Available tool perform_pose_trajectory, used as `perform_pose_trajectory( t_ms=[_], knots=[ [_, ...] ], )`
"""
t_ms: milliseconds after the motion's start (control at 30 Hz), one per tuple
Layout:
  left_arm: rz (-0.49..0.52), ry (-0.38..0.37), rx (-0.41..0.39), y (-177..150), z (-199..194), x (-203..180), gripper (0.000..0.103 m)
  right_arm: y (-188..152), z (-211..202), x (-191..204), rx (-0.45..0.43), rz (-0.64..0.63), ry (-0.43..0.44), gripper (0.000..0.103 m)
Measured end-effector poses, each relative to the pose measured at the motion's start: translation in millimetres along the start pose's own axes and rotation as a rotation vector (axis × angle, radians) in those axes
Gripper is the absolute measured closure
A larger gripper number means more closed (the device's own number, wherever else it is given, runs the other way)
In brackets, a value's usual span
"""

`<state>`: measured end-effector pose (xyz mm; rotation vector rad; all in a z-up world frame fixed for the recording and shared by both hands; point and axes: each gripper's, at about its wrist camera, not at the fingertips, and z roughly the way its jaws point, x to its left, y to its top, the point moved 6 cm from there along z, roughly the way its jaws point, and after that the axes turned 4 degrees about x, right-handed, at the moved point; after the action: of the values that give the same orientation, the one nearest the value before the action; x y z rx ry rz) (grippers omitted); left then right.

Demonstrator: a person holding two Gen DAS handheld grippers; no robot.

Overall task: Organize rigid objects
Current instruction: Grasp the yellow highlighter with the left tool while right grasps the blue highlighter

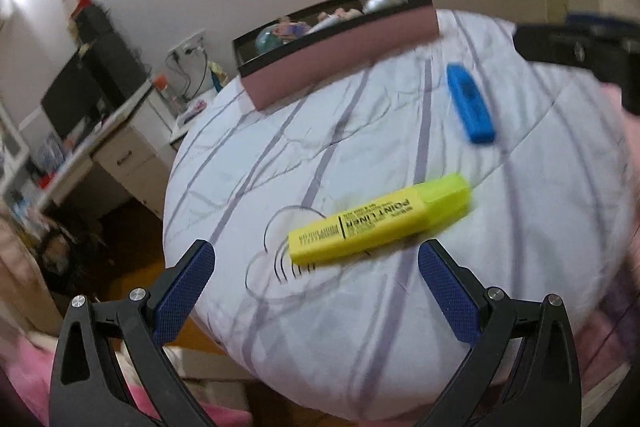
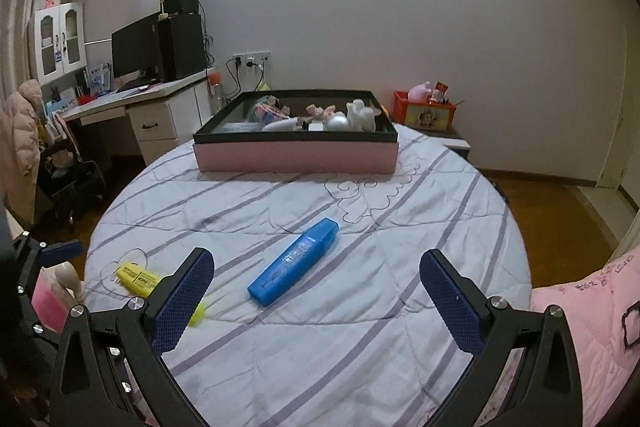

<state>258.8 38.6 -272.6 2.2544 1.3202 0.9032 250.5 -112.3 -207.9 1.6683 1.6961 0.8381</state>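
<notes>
A yellow highlighter (image 1: pixel 380 219) lies flat on the striped bedspread (image 1: pixel 360 131), just ahead of my open left gripper (image 1: pixel 316 263), whose fingers hold nothing. A blue highlighter (image 1: pixel 470 103) lies farther off to the right. In the right wrist view that blue highlighter (image 2: pixel 294 261) rests between and beyond the tips of my open right gripper (image 2: pixel 316 267), untouched. The yellow highlighter (image 2: pixel 138 279) shows at the left, partly hidden behind the left finger. A pink box with a black rim (image 2: pixel 296 151) stands at the far side, holding several small figurines.
The bedspread (image 2: pixel 320 327) covers a round surface with wooden floor around it. A white desk (image 2: pixel 152 111) with a monitor and speakers stands at the left. An orange crate (image 2: pixel 424 115) sits behind the box. A pink quilt (image 2: pixel 592 327) lies at the right.
</notes>
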Motion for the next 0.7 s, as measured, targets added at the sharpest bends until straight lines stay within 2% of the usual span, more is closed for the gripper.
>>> perform_pose_trajectory(
  t_ms=[100, 167, 233, 300, 333, 433, 500, 533, 567, 600, 633, 700],
  knots=[
    [-0.025, -0.025, -0.002, 8, 9, 4, 0.000, 3, 14, -3, 0.026, 0.009, 0.005, 0.000],
    [-0.087, -0.050, 0.002, 14, 18, 12, 0.009, 3, 26, -1, 0.053, 0.012, 0.012, 0.000],
    [-0.170, -0.090, 0.024, 18, 30, 19, 0.038, 2, 36, -1, 0.078, 0.013, 0.014, 0.000],
    [-0.252, -0.165, 0.034, 18, 38, 23, 0.049, 1, 47, 2, 0.103, 0.007, 0.016, 0.000],
    [-0.281, -0.178, 0.031, 20, 40, 26, 0.052, 1, 53, 4, 0.115, 0.000, 0.011, 0.000],
    [-0.306, -0.168, 0.033, 27, 44, 26, 0.065, 1, 70, 8, 0.155, -0.024, -0.004, 0.000],
    [-0.357, -0.170, 0.039, 33, 48, 27, 0.071, 3, 79, 10, 0.170, -0.029, -0.003, 0.000],
    [-0.367, -0.179, 0.041, 35, 50, 26, 0.074, 4, 83, 10, 0.177, -0.032, -0.005, 0.005],
    [-0.374, -0.184, 0.038, 37, 51, 25, 0.074, 4, 86, 12, 0.183, -0.038, 0.000, 0.024],
    [-0.385, -0.192, 0.041, 39, 53, 23, 0.074, 4, 91, 12, 0.192, -0.043, 0.001, 0.040],
    [-0.388, -0.194, 0.044, 40, 55, 22, 0.074, 3, 95, 12, 0.210, -0.053, -0.004, 0.065],
    [-0.402, -0.197, 0.047, 42, 58, 22, 0.074, 1, 99, 16, 0.222, -0.096, -0.003, 0.065]
  ],
)
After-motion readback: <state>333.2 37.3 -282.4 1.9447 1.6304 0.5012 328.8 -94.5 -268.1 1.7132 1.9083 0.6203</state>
